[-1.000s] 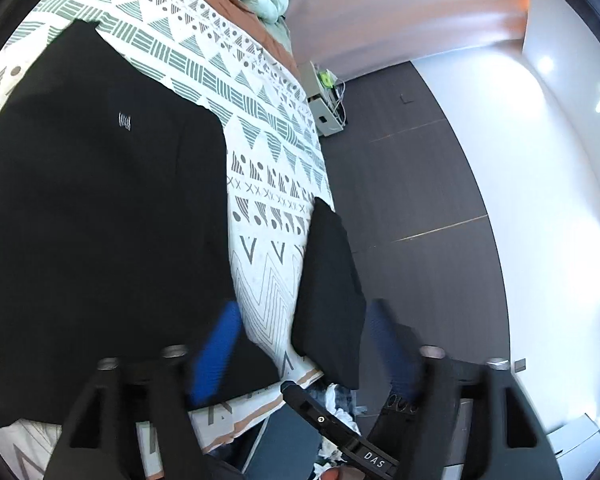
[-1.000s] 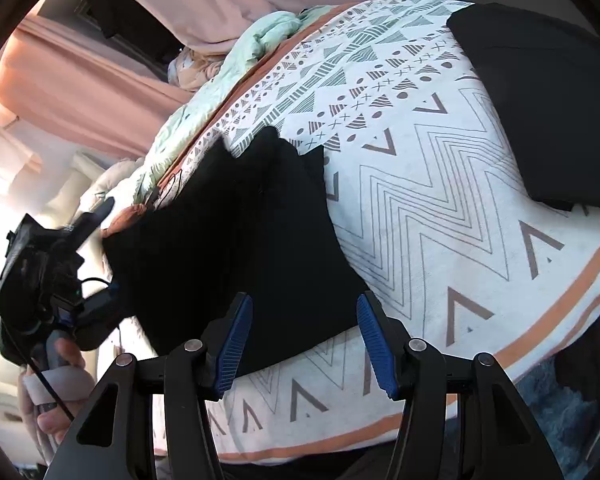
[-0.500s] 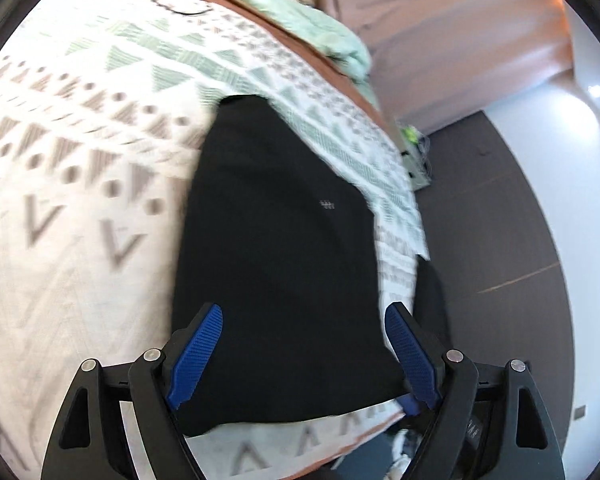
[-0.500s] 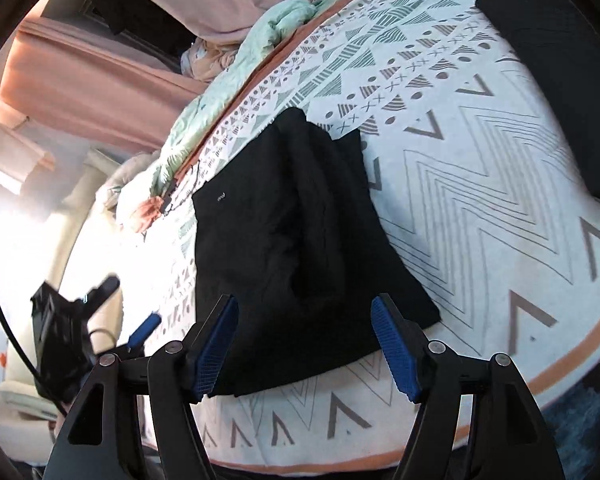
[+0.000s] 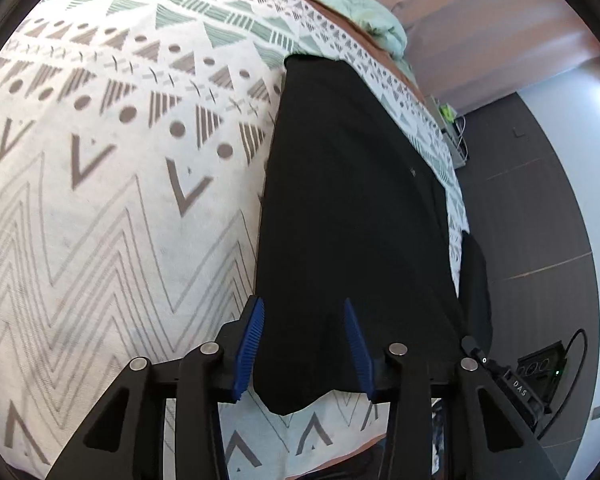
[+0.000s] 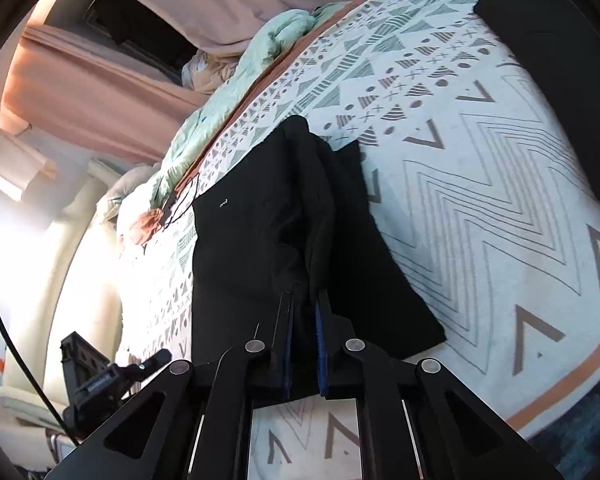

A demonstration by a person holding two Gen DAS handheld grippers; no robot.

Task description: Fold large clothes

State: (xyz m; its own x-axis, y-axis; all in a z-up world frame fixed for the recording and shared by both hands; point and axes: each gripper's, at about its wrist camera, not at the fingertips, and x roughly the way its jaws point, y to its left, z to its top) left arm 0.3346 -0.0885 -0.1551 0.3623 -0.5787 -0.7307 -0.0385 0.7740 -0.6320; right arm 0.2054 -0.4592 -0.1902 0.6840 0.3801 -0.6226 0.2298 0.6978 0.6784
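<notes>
With right gripper (image 6: 304, 308) pinching the garment (image 6: 260, 232), let closing left gripper (image 5: 304, 344) bite its 6 o'clock hem.

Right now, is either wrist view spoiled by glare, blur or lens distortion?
Left wrist view: strong fisheye bulge, slight softness on the patterned bedspread, black garment nearly detail-free. Right wrist view: window glare blows out the left side; the black trousers read as a flat dark mass.

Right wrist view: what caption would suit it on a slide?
Right gripper pinches the near edge of a black garment on a patterned bedspread.
</notes>
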